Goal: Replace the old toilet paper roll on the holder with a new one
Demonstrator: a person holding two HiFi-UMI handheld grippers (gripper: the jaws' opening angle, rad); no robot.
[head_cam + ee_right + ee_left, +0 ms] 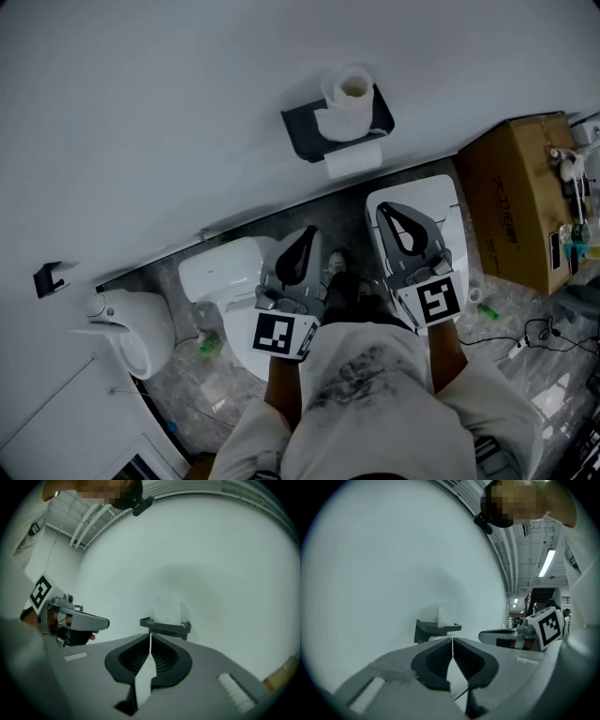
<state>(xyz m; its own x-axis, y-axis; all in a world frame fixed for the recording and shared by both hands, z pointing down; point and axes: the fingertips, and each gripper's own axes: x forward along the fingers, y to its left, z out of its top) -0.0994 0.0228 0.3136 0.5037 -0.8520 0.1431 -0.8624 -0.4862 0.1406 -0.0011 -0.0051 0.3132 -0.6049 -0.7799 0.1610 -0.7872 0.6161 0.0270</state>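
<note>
A black wall holder [302, 131] carries a white toilet paper roll [349, 94] standing upright on its top shelf. Below the shelf a sheet of paper [353, 160] hangs down. Both of my grippers are held side by side below the holder, pointing at the wall and apart from it. My left gripper [307, 232] is shut with nothing between its jaws. My right gripper [386, 208] is also shut and empty. From the left gripper view, the holder [433, 630] and roll [446, 614] lie just past the gripper [453, 640]. The right gripper [150, 634] faces the holder [166, 628] and roll [168, 608].
A white toilet [225, 272] sits below the left gripper, and a second white lid [441, 197] lies under the right one. A cardboard box [514, 202] stands at the right. A white fixture [136, 328] is at the left, with cables and small green items on the marble floor [187, 403].
</note>
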